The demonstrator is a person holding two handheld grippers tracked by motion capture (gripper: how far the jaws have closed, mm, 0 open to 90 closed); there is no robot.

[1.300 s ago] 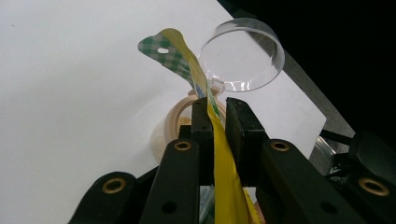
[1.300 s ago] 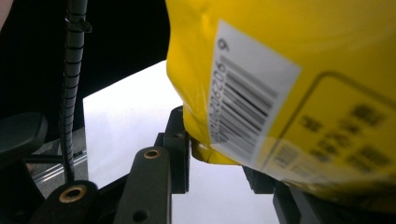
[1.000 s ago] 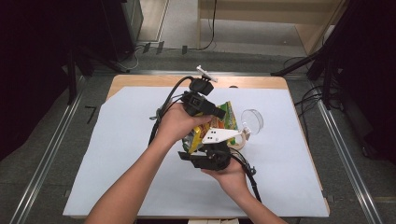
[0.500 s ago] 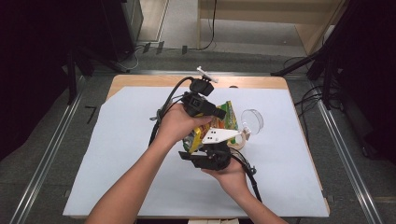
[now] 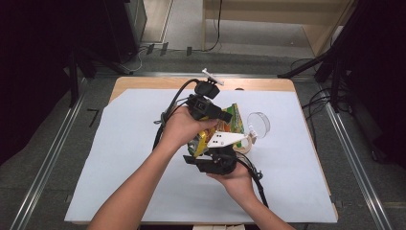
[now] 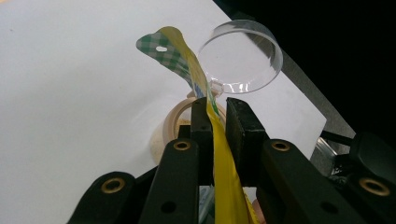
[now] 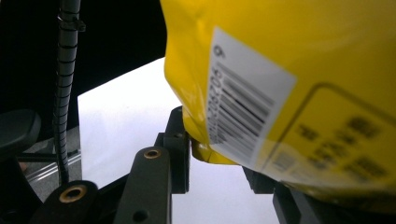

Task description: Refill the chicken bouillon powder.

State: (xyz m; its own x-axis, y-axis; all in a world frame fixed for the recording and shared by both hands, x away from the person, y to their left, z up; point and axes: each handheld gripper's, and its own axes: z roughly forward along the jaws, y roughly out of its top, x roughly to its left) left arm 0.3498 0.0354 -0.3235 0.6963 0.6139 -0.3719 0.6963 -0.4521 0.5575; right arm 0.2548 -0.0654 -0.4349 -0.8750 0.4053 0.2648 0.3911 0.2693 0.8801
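1. My left gripper (image 6: 217, 116): jaws nearly closed, pinching the thin yellow edge of the snack bag (image 6: 205, 88), which runs up between them to a green-checked top with a hang hole.
2. In the high view the left gripper (image 5: 206, 103) sits at the bag's (image 5: 232, 123) far end, above the white paper-covered table (image 5: 119, 167).
3. Right gripper (image 7: 217, 158): the left jaw touches the bag's (image 7: 280, 70) yellow corner, the right jaw is hidden behind it. I cannot tell how far apart they are (a grip looks likely, not certain).
4. Key relation: the bag's long axis runs roughly between my grippers, right gripper (image 5: 213, 160) near, left far. Any pull goes along that line, I judge.
5. Just right of the bag: clear round lid (image 5: 258, 123) and tape roll (image 6: 175, 123) on the paper.
6. Bag print is blurred, barcode unreadable.
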